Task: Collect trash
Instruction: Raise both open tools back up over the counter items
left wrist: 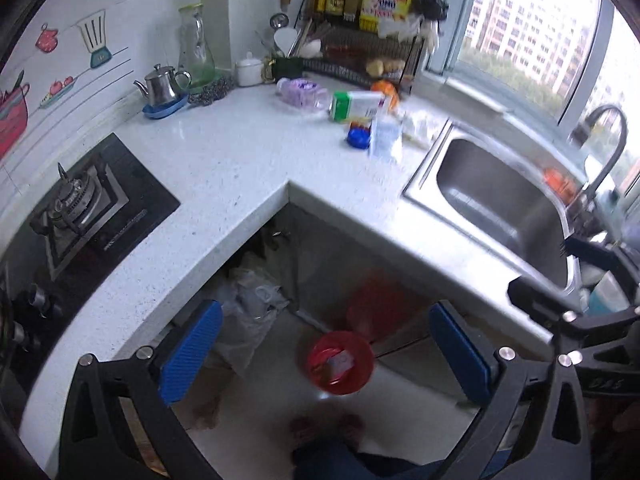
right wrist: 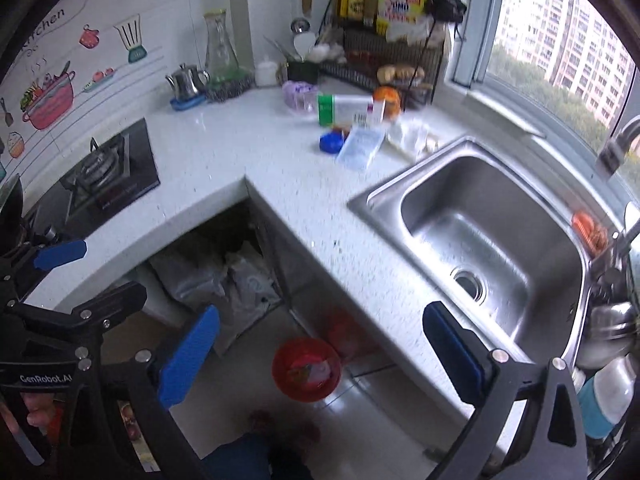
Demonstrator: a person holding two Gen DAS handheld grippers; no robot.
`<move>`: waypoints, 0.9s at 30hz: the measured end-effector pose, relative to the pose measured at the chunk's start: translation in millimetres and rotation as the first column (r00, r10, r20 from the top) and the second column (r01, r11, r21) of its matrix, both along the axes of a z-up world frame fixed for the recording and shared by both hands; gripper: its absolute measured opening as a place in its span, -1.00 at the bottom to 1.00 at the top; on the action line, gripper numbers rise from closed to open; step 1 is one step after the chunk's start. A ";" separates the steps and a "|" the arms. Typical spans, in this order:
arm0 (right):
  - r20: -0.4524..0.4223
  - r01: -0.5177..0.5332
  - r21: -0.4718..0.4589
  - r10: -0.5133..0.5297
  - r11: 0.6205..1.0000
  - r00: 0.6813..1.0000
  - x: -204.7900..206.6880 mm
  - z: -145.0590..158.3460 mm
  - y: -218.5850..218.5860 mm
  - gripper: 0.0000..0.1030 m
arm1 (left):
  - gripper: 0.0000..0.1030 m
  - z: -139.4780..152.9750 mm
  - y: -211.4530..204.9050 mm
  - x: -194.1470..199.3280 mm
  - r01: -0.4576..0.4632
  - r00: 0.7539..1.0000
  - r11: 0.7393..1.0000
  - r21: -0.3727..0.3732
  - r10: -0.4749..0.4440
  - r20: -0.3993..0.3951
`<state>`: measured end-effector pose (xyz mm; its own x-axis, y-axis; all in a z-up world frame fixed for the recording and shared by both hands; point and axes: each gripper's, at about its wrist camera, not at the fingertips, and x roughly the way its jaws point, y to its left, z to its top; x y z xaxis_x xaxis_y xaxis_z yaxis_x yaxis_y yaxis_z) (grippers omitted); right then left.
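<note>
On the floor below the inner corner of the tabletop (left wrist: 224,160) stands a red waste bin (left wrist: 341,362), already holding a few wrappers; it sits between the spread blue pads of both tools in their own views. The left tongs (left wrist: 326,354) stand wide with nothing between the pads, and the right tongs (right wrist: 320,354) stand just as wide and just as empty. Both point steeply downward over the tabletop's front edge, held high and side by side; the left tool shows at the left edge of the right wrist view.

Farther back, near the sink's (right wrist: 492,232) far left corner, the rubbish lies in a loose cluster on the tabletop. Nearest is a flat clear plastic packet (right wrist: 360,147), likely light, limp and slippery; I would pinch it across a short edge rather than on its face. Touching it lies a blue cap or lid (right wrist: 331,143), small and stiff, which should take a grip across its rim. Behind those lies a green and white carton (right wrist: 346,109) on its side, light and easily crushed if empty, best taken across its narrow faces. Beyond it are a crumpled purple-labelled plastic bottle (right wrist: 300,95) and an orange wrapper (right wrist: 387,98), both probably light and springy. Some pale scraps by the sink are too blurred to name.
</note>
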<state>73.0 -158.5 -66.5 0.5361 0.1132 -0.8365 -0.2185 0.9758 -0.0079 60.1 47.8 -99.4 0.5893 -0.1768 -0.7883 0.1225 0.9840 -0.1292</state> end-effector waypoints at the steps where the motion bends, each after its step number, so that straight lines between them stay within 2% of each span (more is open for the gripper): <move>1: 0.009 -0.002 -0.008 0.002 1.000 1.000 -0.1 4.5 0.2 0.98 | 0.99 1.9 -1.1 0.7 0.001 1.000 1.000 -0.005 -0.001 0.008; 9: 0.067 0.000 -0.033 0.002 0.999 0.998 5.0 27.6 -1.6 0.98 | 0.99 18.5 -9.0 5.3 0.002 0.998 1.000 -0.007 -0.001 0.064; 17: 0.075 0.016 -0.035 -0.013 0.999 0.997 10.3 34.1 -8.4 0.98 | 0.99 24.0 -14.9 12.8 0.008 0.997 1.000 -0.003 -0.007 0.075; 21: 0.068 0.030 -0.017 -0.028 0.999 0.997 17.4 36.5 -10.0 0.98 | 0.99 29.1 -15.1 21.4 0.044 0.995 0.999 -0.022 -0.041 0.094; 27: 0.065 0.052 -0.031 -0.050 0.998 0.997 32.0 35.4 -6.8 0.98 | 0.99 22.3 -13.0 49.0 0.047 0.997 0.999 -0.027 -0.045 0.067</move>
